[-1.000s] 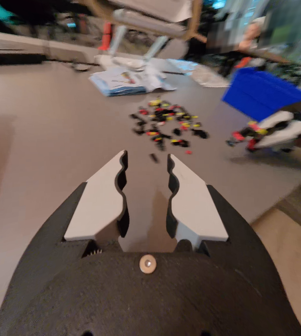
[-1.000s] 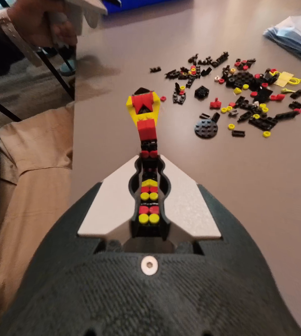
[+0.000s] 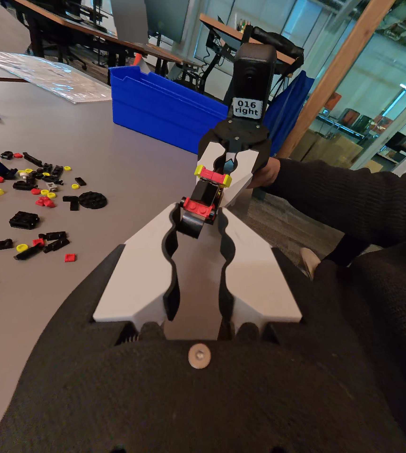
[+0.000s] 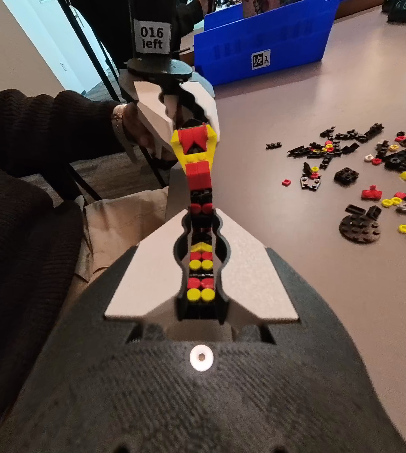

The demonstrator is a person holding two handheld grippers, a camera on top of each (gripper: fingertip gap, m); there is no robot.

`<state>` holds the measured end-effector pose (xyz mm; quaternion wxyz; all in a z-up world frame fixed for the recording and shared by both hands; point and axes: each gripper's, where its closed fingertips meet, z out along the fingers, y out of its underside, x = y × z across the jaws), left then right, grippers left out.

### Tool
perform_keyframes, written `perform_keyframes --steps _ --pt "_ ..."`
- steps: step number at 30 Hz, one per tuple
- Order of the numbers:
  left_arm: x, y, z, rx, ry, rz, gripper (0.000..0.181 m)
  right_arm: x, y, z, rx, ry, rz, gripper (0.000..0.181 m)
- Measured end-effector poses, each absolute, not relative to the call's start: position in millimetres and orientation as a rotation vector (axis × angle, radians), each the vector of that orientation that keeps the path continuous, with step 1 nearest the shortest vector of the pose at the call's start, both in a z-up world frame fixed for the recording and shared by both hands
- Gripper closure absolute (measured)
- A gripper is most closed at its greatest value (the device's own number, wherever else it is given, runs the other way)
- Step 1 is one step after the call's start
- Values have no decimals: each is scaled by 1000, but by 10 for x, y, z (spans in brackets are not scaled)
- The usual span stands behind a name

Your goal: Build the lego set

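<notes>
My right gripper [image 4: 202, 213] is shut on a long red, yellow and black lego model [image 4: 198, 171] and holds it in the air over the table's near edge. In the left wrist view the right gripper [image 3: 219, 171] points toward me with the model [image 3: 204, 191]. My left gripper [image 3: 198, 212] is open, with its fingertips on either side of the model's free end and close to it. It shows in the right wrist view [image 4: 192, 127] behind the model's head. Loose lego pieces [image 3: 37, 191] [image 4: 368, 171] lie scattered on the table [image 4: 295, 269].
A blue bin [image 3: 160, 105] [image 4: 270, 36] stands at the back of the table. A black round plate [image 3: 92, 199] [image 4: 359, 229] lies at the near edge of the pile. Printed sheets [image 3: 49, 76] lie far left. The person's dark sleeves [image 3: 344, 196] [image 4: 37, 122] reach in beside the table's edge. Some 5 cm of space lies between my two pairs of fingers.
My left gripper has swung from facing the loose pieces to the model's free end. My right gripper has lifted the model toward it and still holds it.
</notes>
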<state>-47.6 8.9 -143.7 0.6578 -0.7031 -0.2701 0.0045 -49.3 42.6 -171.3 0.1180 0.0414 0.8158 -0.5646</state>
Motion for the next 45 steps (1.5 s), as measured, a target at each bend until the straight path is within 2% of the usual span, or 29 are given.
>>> perform_keyframes --steps 21,38,45 --pt "-699 136 -1566 -1664 -614 72 156 -715 445 -1916 98 2558 -1546 166" --pt "-742 76 -1617 -1679 -600 130 156 -865 618 -1914 97 2768 -1516 151" --pt "-698 69 -1626 -1689 -603 177 155 -773 591 -2096 43 2770 -1363 144"
